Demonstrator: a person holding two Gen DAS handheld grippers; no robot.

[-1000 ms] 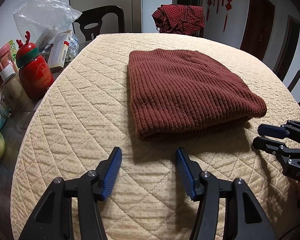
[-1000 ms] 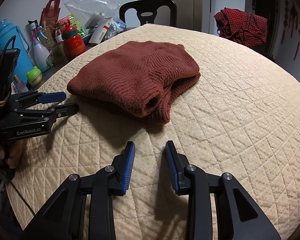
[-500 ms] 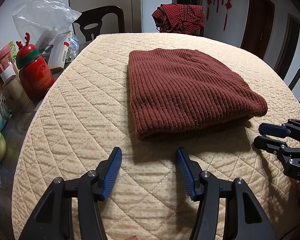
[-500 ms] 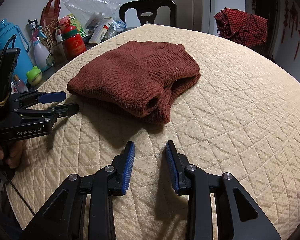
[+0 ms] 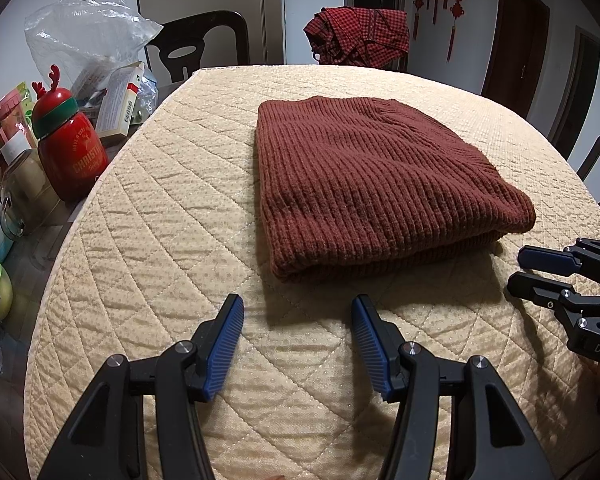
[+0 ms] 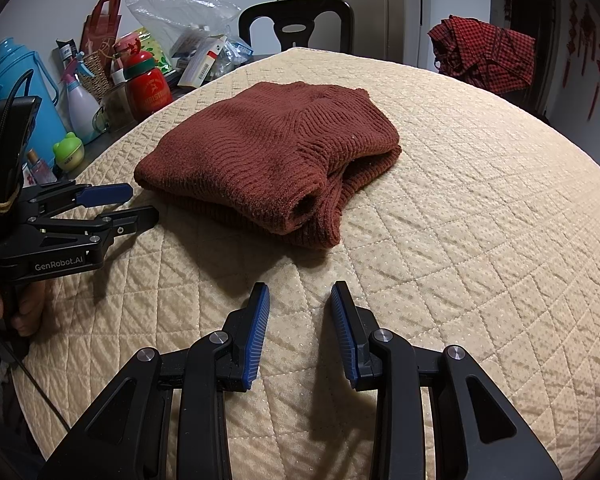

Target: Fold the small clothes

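A rust-brown knit sweater (image 5: 364, 184) lies folded in a compact stack on the beige quilted table cover (image 5: 172, 240); it also shows in the right wrist view (image 6: 276, 156). My left gripper (image 5: 298, 312) is open and empty, hovering just short of the sweater's near edge; it shows at the left of the right wrist view (image 6: 140, 204). My right gripper (image 6: 300, 300) is open and empty, a little short of the sweater's folded end; it shows at the right edge of the left wrist view (image 5: 520, 270).
Clutter stands along the left table edge: a red Christmas bottle (image 5: 70, 148), a plastic bag (image 5: 84, 44), boxes, a blue jug (image 6: 16, 84), a spray bottle (image 6: 82, 108). A red checked garment (image 5: 360, 36) hangs on a far chair. A dark chair (image 6: 296, 24) stands behind the table.
Almost nothing moved. Both grippers stay open at the same places; the views shifted only very slightly.
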